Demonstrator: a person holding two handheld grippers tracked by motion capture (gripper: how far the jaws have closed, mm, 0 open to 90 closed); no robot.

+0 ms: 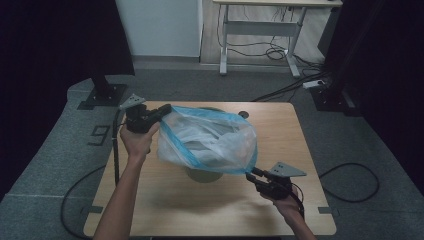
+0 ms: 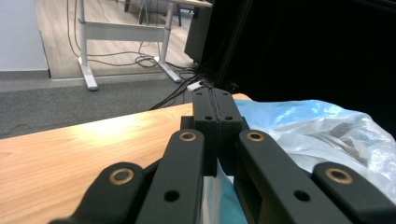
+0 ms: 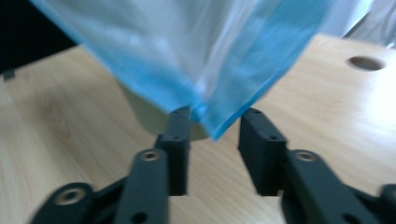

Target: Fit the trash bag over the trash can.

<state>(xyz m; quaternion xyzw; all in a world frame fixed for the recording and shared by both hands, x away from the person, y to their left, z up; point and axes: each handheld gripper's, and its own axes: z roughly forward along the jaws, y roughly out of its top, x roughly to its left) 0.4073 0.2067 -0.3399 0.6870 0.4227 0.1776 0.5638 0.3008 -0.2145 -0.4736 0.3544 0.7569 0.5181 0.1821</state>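
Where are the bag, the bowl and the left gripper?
bag (image 1: pixel 210 140), high view, middle of its clear side.
bowl (image 1: pixel 202 176), high view, rim under the bag.
left gripper (image 2: pixel 215 100), left gripper view, tips of its closed jaws.

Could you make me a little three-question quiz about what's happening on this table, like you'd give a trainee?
1. True or false: the left gripper has its jaws shut on the plastic bag.
2. How do the right gripper's jaws stand?
A. Pressed shut on the bag's corner
B. Apart, with the bag's blue corner between them
C. Apart, far from the bag
3. What does the bag hang over on the wooden table?

Key
1. True: the jaws meet, with bag film pinched below them.
2. B
3. A pale round container, partly hidden beneath the bag.
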